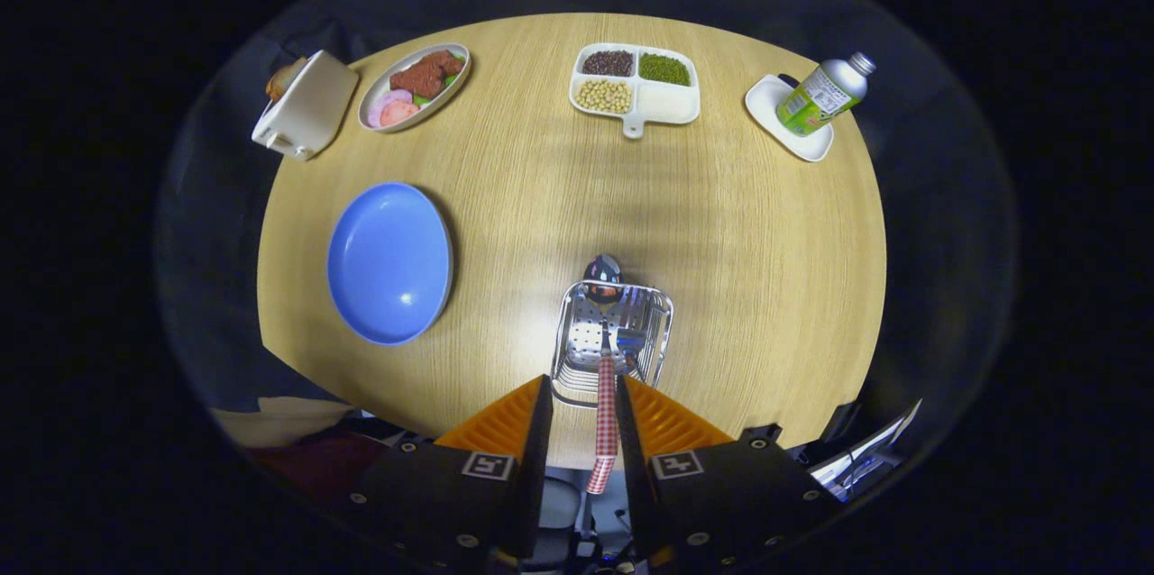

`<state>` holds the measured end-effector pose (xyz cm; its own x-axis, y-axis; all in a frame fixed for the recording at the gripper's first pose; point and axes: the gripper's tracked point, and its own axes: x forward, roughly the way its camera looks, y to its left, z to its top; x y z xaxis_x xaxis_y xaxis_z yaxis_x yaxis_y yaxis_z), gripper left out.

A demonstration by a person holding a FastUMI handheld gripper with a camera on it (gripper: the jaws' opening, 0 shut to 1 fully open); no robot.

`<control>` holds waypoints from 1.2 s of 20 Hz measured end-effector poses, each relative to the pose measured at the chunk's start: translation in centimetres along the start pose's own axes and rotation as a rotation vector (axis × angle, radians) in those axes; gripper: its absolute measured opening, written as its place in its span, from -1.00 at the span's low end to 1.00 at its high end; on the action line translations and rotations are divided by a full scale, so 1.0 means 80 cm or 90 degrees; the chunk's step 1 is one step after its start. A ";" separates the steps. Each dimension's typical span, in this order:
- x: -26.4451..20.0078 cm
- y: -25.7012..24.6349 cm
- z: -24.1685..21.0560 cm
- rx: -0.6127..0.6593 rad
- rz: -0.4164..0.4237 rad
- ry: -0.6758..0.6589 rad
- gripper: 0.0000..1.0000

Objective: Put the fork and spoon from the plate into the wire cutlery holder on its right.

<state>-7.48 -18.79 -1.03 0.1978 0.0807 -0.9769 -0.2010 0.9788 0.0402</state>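
Note:
The wire cutlery holder (577, 377) stands on the wooden table just ahead of my fingertips. A utensil with a red-checked handle (606, 417) rests with its metal head down inside the holder. Its handle runs back between my fingers and lies against the right one. My gripper (584, 384) is open, with a clear gap between the left finger and the handle. A spoon bowl (602, 269) sticks out over the holder's far rim. The blue plate (389, 261), left of the holder, has nothing on it.
At the table's far side are a white box (306, 104), an oval dish of food (415, 86), a divided tray of beans (635, 86) and a bottle lying on a small white dish (822, 95). Bare wood lies between these and the holder.

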 end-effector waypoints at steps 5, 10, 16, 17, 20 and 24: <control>-0.031 -0.006 0.034 0.055 0.033 -0.129 0.50; -0.089 -0.033 0.068 0.092 0.038 -0.298 0.99; -0.159 -0.059 0.088 0.133 0.056 -0.490 0.98; -0.171 -0.065 0.089 0.144 0.062 -0.518 0.98; -0.195 -0.083 0.092 0.186 0.072 -0.599 0.97; -0.211 -0.105 0.074 0.206 0.054 -0.671 0.97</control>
<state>-3.44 -27.27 16.41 0.9445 0.1190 -0.3063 -0.0224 0.9533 0.3011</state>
